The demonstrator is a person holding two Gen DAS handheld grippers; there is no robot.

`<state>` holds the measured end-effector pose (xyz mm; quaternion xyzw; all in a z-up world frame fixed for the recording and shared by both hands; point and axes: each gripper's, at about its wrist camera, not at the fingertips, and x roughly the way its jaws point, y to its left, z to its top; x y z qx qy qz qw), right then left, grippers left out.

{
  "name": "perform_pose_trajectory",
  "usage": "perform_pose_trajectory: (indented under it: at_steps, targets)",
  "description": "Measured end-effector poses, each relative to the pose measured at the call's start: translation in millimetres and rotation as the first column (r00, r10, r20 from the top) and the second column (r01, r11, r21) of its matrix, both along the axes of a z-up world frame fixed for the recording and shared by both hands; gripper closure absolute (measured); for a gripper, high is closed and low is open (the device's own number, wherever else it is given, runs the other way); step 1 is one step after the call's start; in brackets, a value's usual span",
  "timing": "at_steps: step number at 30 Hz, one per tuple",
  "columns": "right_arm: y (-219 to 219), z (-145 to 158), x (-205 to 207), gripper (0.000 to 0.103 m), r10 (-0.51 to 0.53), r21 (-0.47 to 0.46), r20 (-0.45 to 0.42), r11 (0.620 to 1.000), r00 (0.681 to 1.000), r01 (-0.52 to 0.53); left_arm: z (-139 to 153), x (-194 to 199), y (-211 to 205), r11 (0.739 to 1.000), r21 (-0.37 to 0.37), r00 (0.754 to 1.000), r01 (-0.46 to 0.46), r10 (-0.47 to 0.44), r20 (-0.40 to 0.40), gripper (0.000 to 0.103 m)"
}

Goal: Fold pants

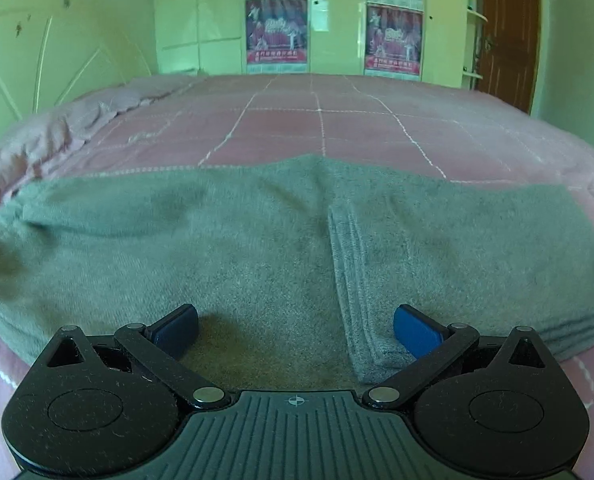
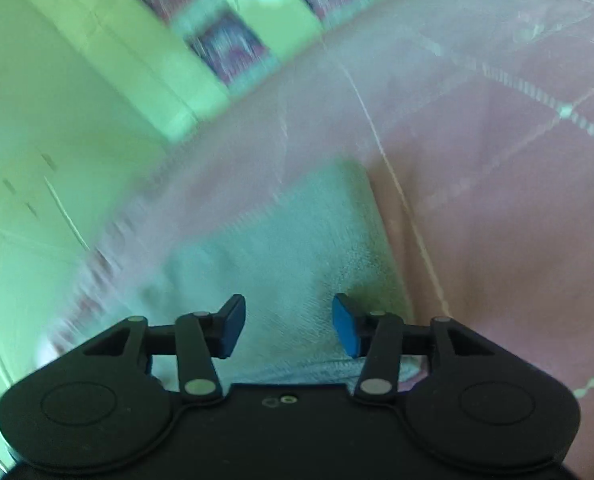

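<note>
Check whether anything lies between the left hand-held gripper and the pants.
Nothing visible does. The left hand-held gripper hangs open right over the grey pants on the pink bedspread, with only cloth below.

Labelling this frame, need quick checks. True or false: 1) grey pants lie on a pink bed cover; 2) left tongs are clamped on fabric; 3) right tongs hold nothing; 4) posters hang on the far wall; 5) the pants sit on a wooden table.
1) True: pants, bed cover.
2) False: left tongs stand wide open over the cloth.
3) True: right tongs are open, gap empty.
4) True: posters.
5) False: they lie on the bed.
</note>
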<state>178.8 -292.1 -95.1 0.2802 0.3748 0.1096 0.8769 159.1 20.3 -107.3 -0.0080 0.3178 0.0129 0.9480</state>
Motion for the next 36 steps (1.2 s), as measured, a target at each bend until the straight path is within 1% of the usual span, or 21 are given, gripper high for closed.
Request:
perform_pose_trajectory:
  at_steps: [2, 3, 4, 5, 7, 9, 11, 13, 15, 17, 18, 20, 21, 22, 23, 25, 27, 30, 32, 33, 36]
  targets:
    - [2, 18, 2, 0.060, 0.019, -0.016, 0.054, 1.000, 0.998, -0.018, 9, -4, 6, 0.999, -0.013, 0.999, -0.034, 0.034, 0.017, 0.000]
    - [4, 28, 4, 0.060, 0.023, -0.036, 0.107, 0.999, 0.994, -0.020, 15, -5, 9, 0.998, -0.050, 0.998, -0.043, 0.045, 0.048, 0.000]
    - [6, 36, 8, 0.060, 0.030, -0.069, 0.144, 0.997, 0.989, -0.021, 20, -3, 10, 0.996, -0.079, 0.997, -0.042, 0.047, 0.063, 0.000]
    - [9, 43, 16, 0.060, 0.043, -0.110, 0.156, 0.994, 0.987, -0.026, 23, 3, 7, 0.996, -0.080, 0.997, -0.048, 0.052, 0.056, 0.000]
    - [19, 44, 42, 0.060, 0.066, -0.185, 0.143, 0.982, 0.988, -0.039, 23, 19, -3, 0.996, -0.068, 0.998, -0.053, 0.055, 0.037, 0.000]
    - [25, 39, 64, 0.061, 0.069, -0.219, 0.119, 0.975, 0.990, -0.041, 17, 33, -13, 0.998, -0.043, 0.999, -0.051, 0.051, 0.012, 0.000]
    - [27, 25, 76, 0.063, 0.084, -0.282, 0.076, 0.957, 0.994, -0.059, 2, 43, -21, 0.999, -0.005, 0.998, -0.049, 0.049, -0.036, 0.000]
    - [25, 7, 79, 0.062, 0.087, -0.279, 0.024, 0.957, 0.996, -0.077, -4, 41, -23, 0.999, -0.005, 0.999, -0.044, 0.044, -0.023, 0.000]
    - [30, 14, 73, 0.062, 0.112, -0.304, 0.040, 0.948, 0.993, -0.094, 2, 41, -22, 0.999, -0.007, 0.999, -0.043, 0.043, -0.032, 0.000]
    - [30, 31, 70, 0.060, 0.114, -0.296, 0.107, 0.952, 0.988, -0.078, 12, 45, -22, 0.999, 0.000, 0.999, -0.052, 0.052, -0.016, 0.000]
    - [31, 36, 72, 0.058, 0.110, -0.299, 0.133, 0.952, 0.985, -0.066, 17, 48, -23, 0.999, 0.006, 0.999, -0.052, 0.052, -0.002, 0.000]
    - [34, 35, 83, 0.047, 0.096, -0.354, 0.123, 0.934, 0.988, -0.046, 19, 58, -24, 0.999, -0.003, 0.998, -0.054, 0.054, -0.010, 0.000]
    - [36, 27, 90, 0.042, 0.102, -0.380, 0.093, 0.923, 0.991, -0.059, 14, 65, -24, 0.998, 0.003, 0.998, -0.057, 0.057, -0.032, 0.000]
    - [39, 17, 96, 0.042, 0.118, -0.398, 0.057, 0.913, 0.991, -0.085, 7, 70, -26, 0.999, 0.013, 0.997, -0.050, 0.051, -0.059, 0.000]
    - [42, 10, 96, 0.041, 0.135, -0.428, 0.054, 0.898, 0.989, -0.099, 0, 72, -26, 0.999, 0.008, 0.997, -0.042, 0.043, -0.061, 0.000]
    - [53, 11, 91, 0.028, 0.180, -0.483, 0.066, 0.866, 0.982, -0.126, -2, 69, -27, 0.999, 0.018, 0.998, -0.033, 0.034, -0.043, 0.000]
    - [59, 15, 83, 0.025, 0.201, -0.517, 0.071, 0.845, 0.977, -0.137, 2, 67, -25, 0.999, 0.008, 0.999, -0.032, 0.032, -0.041, 0.000]
    - [57, 32, 70, 0.023, 0.197, -0.481, 0.111, 0.868, 0.974, -0.121, 11, 56, -17, 0.999, 0.005, 0.999, -0.036, 0.036, -0.031, 0.000]
    - [57, 39, 59, 0.015, 0.188, -0.490, 0.140, 0.867, 0.972, -0.097, 14, 41, -8, 0.999, 0.016, 0.999, -0.036, 0.037, -0.012, 0.000]
    - [57, 42, 54, 0.007, 0.186, -0.494, 0.153, 0.865, 0.971, -0.088, 14, 36, -1, 0.999, 0.020, 0.999, -0.038, 0.039, -0.009, 0.000]
    - [58, 45, 38, 0.006, 0.174, -0.516, 0.189, 0.855, 0.967, -0.053, 17, 16, 20, 0.998, 0.037, 0.999, -0.055, 0.055, 0.000, 0.000]
